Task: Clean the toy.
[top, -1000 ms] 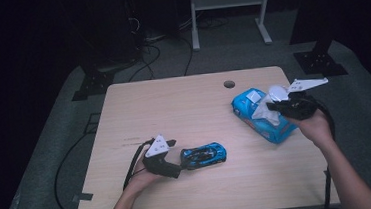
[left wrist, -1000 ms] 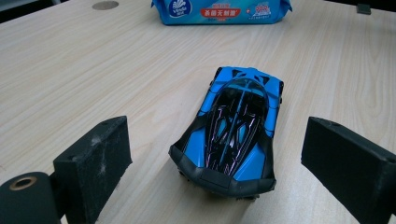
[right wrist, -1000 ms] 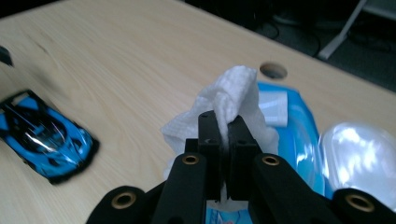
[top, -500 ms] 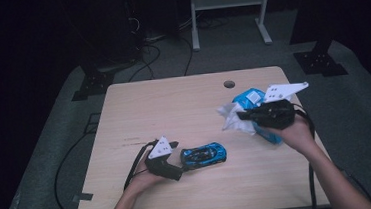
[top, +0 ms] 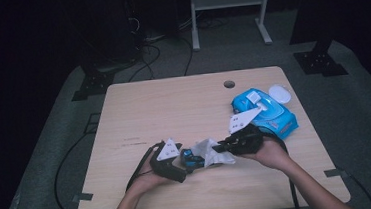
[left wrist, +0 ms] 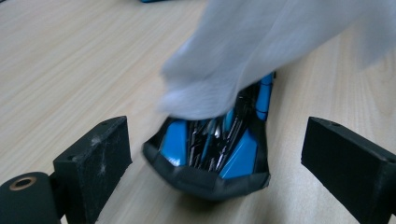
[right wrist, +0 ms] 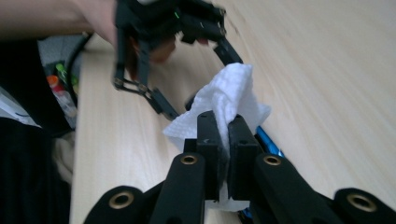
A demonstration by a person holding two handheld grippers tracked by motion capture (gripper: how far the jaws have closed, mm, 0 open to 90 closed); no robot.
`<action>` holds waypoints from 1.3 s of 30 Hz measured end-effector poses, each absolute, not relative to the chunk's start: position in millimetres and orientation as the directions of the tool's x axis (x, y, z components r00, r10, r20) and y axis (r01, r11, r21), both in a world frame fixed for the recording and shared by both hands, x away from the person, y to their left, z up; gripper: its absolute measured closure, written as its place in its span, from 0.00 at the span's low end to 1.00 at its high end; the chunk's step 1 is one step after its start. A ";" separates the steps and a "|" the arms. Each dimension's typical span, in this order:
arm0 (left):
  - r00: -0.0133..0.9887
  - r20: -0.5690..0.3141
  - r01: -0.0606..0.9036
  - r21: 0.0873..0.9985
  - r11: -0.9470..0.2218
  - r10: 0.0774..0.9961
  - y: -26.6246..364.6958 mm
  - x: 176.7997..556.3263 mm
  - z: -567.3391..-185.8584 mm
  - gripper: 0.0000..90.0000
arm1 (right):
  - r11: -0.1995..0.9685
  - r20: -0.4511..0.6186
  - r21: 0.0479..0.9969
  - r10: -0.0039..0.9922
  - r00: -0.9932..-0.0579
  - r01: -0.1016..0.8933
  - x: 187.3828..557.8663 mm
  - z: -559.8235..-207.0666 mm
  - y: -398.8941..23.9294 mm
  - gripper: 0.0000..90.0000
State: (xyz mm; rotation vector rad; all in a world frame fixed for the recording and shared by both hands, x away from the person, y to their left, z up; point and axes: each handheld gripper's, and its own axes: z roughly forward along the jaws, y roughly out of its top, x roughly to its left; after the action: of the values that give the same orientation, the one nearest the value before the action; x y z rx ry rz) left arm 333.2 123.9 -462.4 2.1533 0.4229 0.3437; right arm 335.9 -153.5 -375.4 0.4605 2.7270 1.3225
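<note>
**Tongs: right pair pinching wipe over toy car, left pair spread around it**

The right tongs (right wrist: 223, 140) are pressed together on a white wipe (right wrist: 224, 100), which hangs over the blue toy car (left wrist: 212, 151) near the front middle of the worktop (top: 173, 105). The left tongs (left wrist: 224, 154) stand spread, one jaw on either side of the car's end, apart from it; judged, they fence the car so it cannot roll or slide under wiping. The wipe drapes the car's far part in the left gripper view. The blue wipe pack (top: 267, 113) lies open at the right, within reach for a fresh sheet.
</note>
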 end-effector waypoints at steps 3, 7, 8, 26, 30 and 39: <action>0.905 0.074 0.193 0.805 -0.560 0.418 121.3 336.3 -466.8 0.09 | 0.633 0.059 0.730 0.316 -0.947 0.257 346.0 -391.5 -148.0 0.86; 0.896 0.062 0.233 0.778 -0.583 0.441 123.7 340.8 -469.7 0.17 | 0.669 0.005 0.695 0.362 -0.932 0.264 358.0 -408.0 -138.0 0.80; 0.899 0.053 0.238 0.774 -0.586 0.435 125.7 341.8 -469.8 0.20 | 0.669 0.008 0.695 0.357 -0.934 0.262 359.3 -410.9 -135.0 0.77; 0.922 0.083 0.197 0.743 -0.640 0.379 118.7 348.1 -475.6 0.21 | 0.575 0.030 0.778 0.366 -0.930 0.251 356.9 -448.8 -97.8 0.86; 0.921 0.078 0.201 0.744 -0.637 0.382 120.1 348.1 -475.9 0.21 | 0.586 0.014 0.772 0.371 -0.928 0.246 352.7 -447.2 -109.0 0.90; 0.922 0.097 0.186 0.740 -0.647 0.376 118.2 346.5 -476.6 0.22 | 0.599 0.018 0.741 0.434 -0.901 0.304 353.6 -455.3 -144.6 0.92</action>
State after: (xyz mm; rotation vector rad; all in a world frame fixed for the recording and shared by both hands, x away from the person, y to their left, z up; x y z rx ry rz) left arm 346.5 118.2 -476.6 2.2852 0.3968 0.3096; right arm 353.6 -144.6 -455.3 0.6190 2.6602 1.1853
